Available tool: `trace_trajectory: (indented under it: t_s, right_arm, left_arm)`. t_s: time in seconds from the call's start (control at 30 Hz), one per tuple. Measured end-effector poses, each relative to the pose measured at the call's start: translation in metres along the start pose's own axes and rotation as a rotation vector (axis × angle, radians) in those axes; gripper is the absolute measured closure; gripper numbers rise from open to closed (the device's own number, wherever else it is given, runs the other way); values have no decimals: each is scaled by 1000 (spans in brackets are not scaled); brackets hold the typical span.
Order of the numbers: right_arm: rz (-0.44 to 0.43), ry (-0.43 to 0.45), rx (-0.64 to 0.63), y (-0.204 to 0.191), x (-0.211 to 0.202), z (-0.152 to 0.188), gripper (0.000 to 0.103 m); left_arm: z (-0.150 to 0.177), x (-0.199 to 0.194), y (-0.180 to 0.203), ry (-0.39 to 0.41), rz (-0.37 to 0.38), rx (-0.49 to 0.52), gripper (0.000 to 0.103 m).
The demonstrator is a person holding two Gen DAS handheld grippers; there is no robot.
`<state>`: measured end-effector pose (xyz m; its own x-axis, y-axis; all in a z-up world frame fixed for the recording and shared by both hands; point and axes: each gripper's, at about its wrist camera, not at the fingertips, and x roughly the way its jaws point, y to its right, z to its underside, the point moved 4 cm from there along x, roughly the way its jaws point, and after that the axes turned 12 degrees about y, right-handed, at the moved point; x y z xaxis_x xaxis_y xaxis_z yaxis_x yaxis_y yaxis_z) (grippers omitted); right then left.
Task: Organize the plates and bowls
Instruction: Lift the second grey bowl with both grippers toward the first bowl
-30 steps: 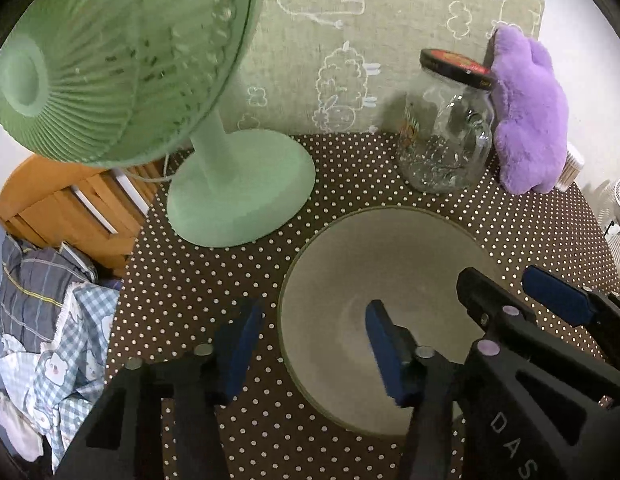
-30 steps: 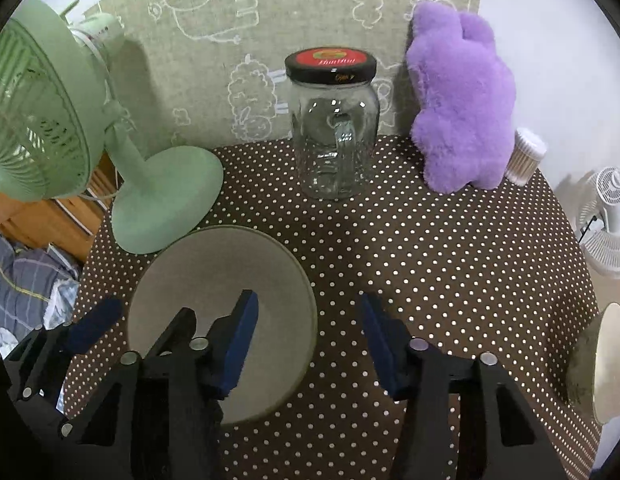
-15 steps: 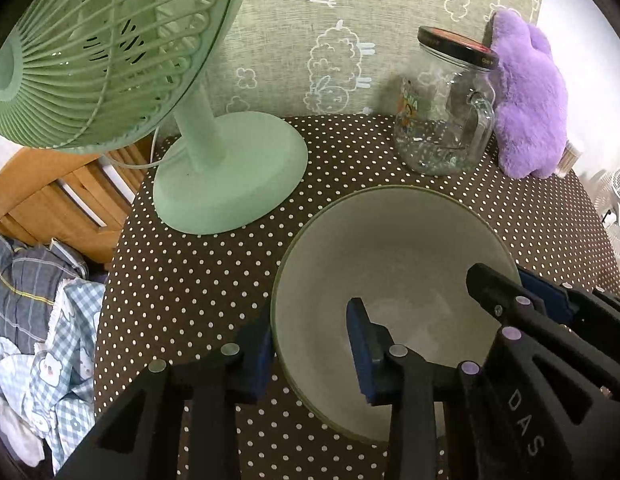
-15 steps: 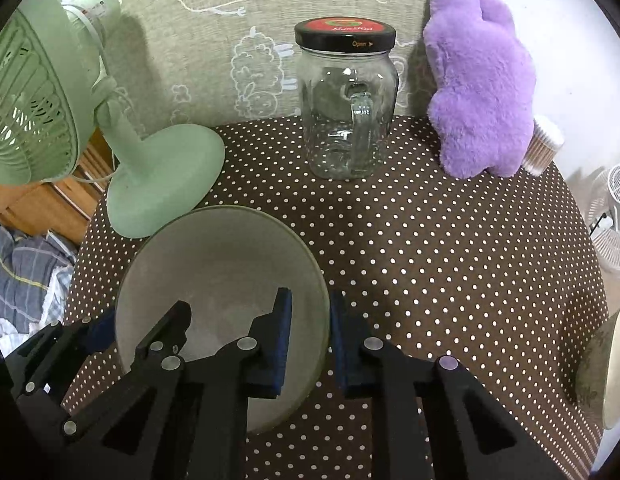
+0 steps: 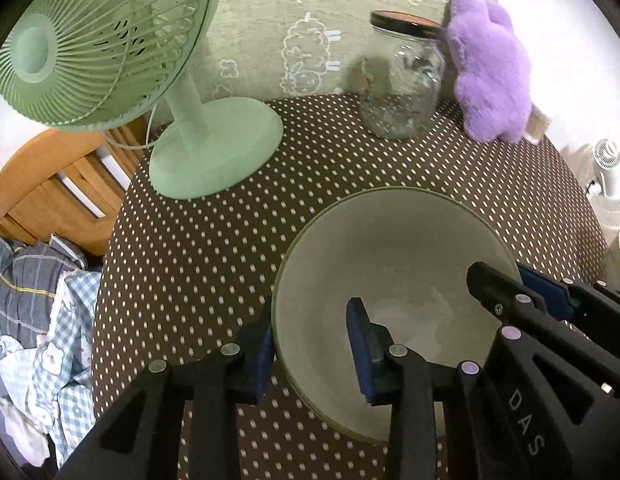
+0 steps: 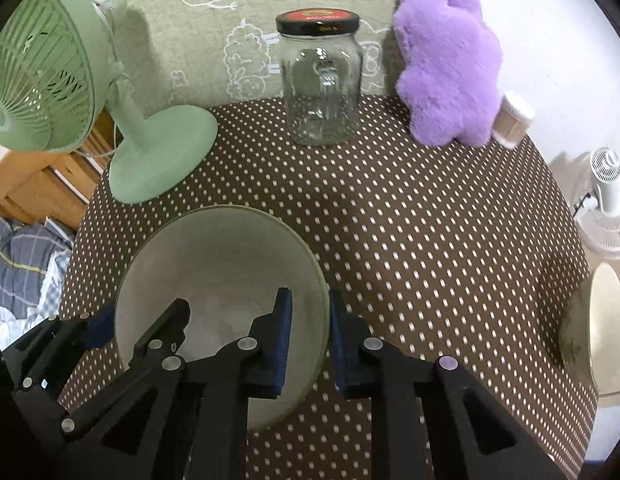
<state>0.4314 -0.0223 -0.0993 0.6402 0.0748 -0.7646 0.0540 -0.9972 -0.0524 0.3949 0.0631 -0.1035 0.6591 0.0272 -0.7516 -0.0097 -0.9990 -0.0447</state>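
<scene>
A wide grey-green bowl (image 5: 393, 248) (image 6: 222, 264) is over the brown dotted tablecloth (image 6: 409, 220). My left gripper (image 5: 310, 328) is shut on its left rim, one pad outside the wall and one inside. My right gripper (image 6: 310, 308) is shut on the right rim in the same way. Each gripper also shows in the other's view: the right gripper (image 5: 509, 280) and the left gripper (image 6: 142, 316). A cream dish (image 6: 601, 312) stands at the table's right edge, partly cut off.
A green desk fan (image 6: 42, 80) stands at the back left on its round base (image 5: 214, 148). A lidded glass jar (image 6: 321, 88), a purple plush toy (image 6: 449, 68) and a small tub (image 6: 513, 120) line the back. A wooden chair (image 5: 58, 196) and clothes (image 5: 42, 300) lie left of the table.
Both grippers were open astride the bowl's rim a second ago. Both have since closed on it. The cameras have moved nearer the bowl, which fills more of each view.
</scene>
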Motion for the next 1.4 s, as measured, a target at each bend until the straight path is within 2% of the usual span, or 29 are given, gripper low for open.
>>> trace_trajectory:
  t_s: [0.67, 1.03, 1.4]
  right_arm:
    - [10, -54, 34, 10, -44, 56, 82]
    - [11, -64, 47, 12, -54, 68, 82]
    - [9, -63, 11, 10, -53, 63, 82]
  left_arm:
    - [48, -39, 12, -58, 14, 44, 70]
    - [55, -43, 14, -67, 14, 53, 70]
    - [51, -46, 14, -54, 27, 64, 70]
